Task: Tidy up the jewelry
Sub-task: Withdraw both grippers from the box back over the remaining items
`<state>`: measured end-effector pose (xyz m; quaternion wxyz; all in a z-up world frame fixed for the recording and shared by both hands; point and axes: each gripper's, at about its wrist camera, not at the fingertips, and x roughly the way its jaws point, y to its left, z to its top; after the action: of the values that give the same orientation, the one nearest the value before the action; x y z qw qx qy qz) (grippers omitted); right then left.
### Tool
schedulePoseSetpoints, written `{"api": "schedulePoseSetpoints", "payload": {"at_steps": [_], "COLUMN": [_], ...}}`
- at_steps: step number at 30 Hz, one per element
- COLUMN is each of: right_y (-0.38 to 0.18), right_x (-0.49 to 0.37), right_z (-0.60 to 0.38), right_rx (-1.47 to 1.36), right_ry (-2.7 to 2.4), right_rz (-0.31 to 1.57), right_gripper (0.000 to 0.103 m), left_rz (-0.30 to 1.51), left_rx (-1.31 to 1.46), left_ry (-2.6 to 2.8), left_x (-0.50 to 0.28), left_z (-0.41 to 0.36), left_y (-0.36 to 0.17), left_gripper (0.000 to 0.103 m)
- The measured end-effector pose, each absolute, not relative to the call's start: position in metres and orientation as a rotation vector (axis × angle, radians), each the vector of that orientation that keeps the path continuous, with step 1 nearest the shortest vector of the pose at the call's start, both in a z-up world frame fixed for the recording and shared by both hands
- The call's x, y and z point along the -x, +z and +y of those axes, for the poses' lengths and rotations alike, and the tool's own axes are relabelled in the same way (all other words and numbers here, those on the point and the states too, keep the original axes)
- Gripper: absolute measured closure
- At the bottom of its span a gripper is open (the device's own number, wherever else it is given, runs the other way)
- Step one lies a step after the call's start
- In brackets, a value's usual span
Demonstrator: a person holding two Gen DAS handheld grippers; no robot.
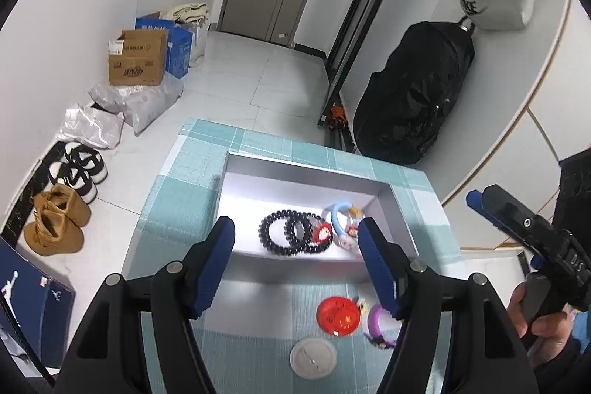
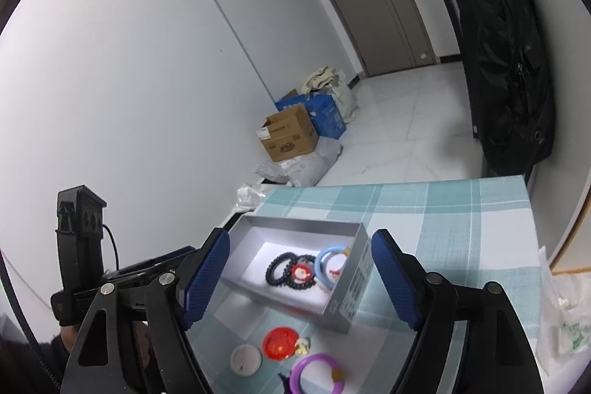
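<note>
A grey open box point(image 1: 402, 224) point(image 2: 351, 287) stands on a teal checked table. Inside lie two black bead bracelets point(image 1: 280, 233) point(image 2: 280, 270), a small red charm point(image 1: 324, 233) point(image 2: 301, 274) and a light blue ring bracelet point(image 1: 338, 216) point(image 2: 327, 261). In front of the box lie a red round badge point(image 1: 339, 315) point(image 2: 280, 344), a white round disc point(image 1: 313, 357) point(image 2: 245, 359) and a purple ring bracelet point(image 1: 380, 325) point(image 2: 317, 373). My left gripper point(image 1: 297, 264) is open and empty above the box's near wall. My right gripper point(image 2: 301, 279) is open and empty, held above the table.
The teal tablecloth point(image 1: 177, 209) point(image 2: 461, 228) covers a small table. On the floor at left are cardboard and blue boxes point(image 1: 136, 61) point(image 2: 291, 135), plastic parcels and shoes point(image 1: 59, 220). A black bag point(image 1: 417, 95) point(image 2: 506, 69) hangs at right. A plastic bag point(image 2: 569, 316) lies at the table's right edge.
</note>
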<state>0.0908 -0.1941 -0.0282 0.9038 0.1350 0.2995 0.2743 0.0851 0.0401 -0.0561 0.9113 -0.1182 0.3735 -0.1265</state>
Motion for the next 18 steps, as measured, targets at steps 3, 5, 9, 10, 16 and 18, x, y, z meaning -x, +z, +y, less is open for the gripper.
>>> {"api": "schedulePoseSetpoints", "payload": {"at_steps": [3, 5, 9, 10, 16, 18], "right_y": [-0.030, -0.031, -0.034, -0.036, -0.043, -0.044], "right_x": [-0.079, -0.070, -0.057, -0.054, -0.042, -0.037], "right_z": [-0.193, -0.192, -0.187, -0.186, -0.183, -0.182], "right_rx": [-0.252, -0.229, -0.186, -0.174, -0.122, -0.104], "right_ry": [0.558, 0.552, 0.535, 0.527, 0.502, 0.495], "right_rz": [0.615, 0.616, 0.624, 0.627, 0.646, 0.643], "right_gripper": [0.019, 0.019, 0.018, 0.018, 0.017, 0.017], "left_rz": [0.763, 0.754, 0.748, 0.751, 0.777, 0.777], "left_rx": [0.208, 0.173, 0.139, 0.144, 0.137, 0.138], "left_ry": [-0.263, -0.266, -0.256, -0.251, -0.239, -0.235], "left_x": [-0.075, -0.068, -0.053, -0.050, -0.037, -0.035], "left_z": [0.034, 0.028, 0.021, 0.020, 0.011, 0.011], "left_y": [-0.056, -0.054, -0.056, -0.057, -0.064, -0.064], "left_gripper": [0.031, 0.031, 0.027, 0.026, 0.021, 0.020]}}
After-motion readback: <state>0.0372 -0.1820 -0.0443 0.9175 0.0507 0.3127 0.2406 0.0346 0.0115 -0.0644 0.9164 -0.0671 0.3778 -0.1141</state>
